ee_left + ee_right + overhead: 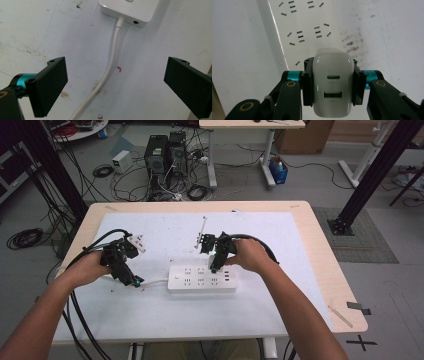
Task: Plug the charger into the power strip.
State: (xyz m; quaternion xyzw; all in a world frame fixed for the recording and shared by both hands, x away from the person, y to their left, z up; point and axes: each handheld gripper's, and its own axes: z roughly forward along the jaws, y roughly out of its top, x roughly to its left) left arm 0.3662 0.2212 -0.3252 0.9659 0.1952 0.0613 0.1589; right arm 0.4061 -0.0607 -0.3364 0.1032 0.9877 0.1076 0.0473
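Gripping a white USB charger (333,83) between its jaws, the right gripper (218,265) holds it over the right end of the white power strip (202,278), which lies near the middle of the table (320,270). The left gripper (131,281) hangs wide open over the strip's white cord (109,67), toward the table's left edge.

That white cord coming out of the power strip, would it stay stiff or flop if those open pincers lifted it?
The white cord lies in a soft curve on the table, so it would probably sag. It looks smooth and round, so it may slip between the left gripper jaws.
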